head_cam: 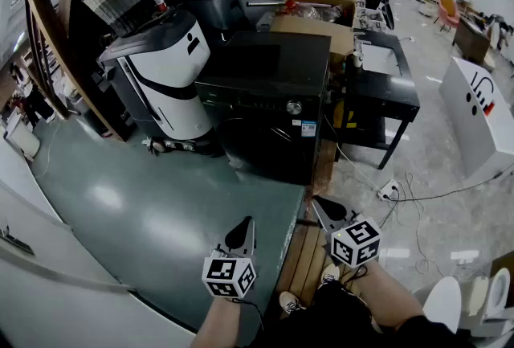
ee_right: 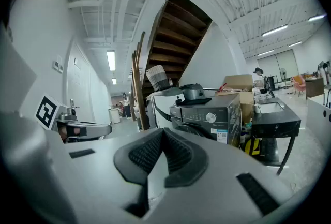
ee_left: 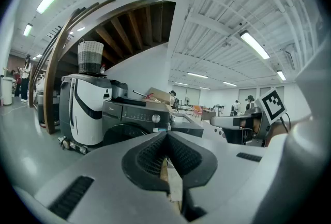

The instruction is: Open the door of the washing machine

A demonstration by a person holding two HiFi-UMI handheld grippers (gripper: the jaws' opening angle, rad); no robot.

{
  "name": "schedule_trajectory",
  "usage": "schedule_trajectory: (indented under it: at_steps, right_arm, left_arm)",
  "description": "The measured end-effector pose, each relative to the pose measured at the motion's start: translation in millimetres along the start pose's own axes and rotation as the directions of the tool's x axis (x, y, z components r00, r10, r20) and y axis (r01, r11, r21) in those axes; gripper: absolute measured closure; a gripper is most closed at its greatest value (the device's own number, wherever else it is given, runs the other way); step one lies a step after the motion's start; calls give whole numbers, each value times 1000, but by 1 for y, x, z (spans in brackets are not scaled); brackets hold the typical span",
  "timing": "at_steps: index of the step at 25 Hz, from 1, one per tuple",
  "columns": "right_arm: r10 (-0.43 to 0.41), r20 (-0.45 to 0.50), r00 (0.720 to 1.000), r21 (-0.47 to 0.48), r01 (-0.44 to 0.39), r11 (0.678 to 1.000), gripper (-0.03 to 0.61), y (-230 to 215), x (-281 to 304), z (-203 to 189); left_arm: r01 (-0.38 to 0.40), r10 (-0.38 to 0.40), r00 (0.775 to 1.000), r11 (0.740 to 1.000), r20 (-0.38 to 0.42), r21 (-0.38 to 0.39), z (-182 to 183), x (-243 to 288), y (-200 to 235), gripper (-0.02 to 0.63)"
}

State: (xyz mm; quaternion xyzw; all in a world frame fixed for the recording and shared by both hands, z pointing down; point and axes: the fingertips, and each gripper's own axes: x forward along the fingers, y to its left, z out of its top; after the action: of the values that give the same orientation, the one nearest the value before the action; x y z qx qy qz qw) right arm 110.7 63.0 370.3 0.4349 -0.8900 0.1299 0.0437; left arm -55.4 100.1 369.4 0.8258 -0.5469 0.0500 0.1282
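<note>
Two gripper views alone show fingers (ee_left: 147, 158) touching; washing machine door (head_cam: 257, 144) seems closed.

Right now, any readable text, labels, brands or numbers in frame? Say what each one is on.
Nothing reads clearly.
Sticker on the washing machine front: blue and white, print too small.
Control panel: faint marks, blurred.
White box at right: dark and red marks, no legible word.
</note>
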Motion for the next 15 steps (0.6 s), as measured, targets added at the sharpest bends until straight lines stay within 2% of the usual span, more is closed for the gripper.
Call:
schedule_trajectory:
  at_steps: [7,15]
  right_arm:
    - [6,25,1000,19,-7,1000,561,-1,0,4]
    - [17,66,998,-20,-16,1000,561,5,3,20]
  left_arm:
    - [4,-4,1000,1000,6,1,1,1,0,595]
    - [6,-6,1000,1000,29,27,13,-1,6,595]
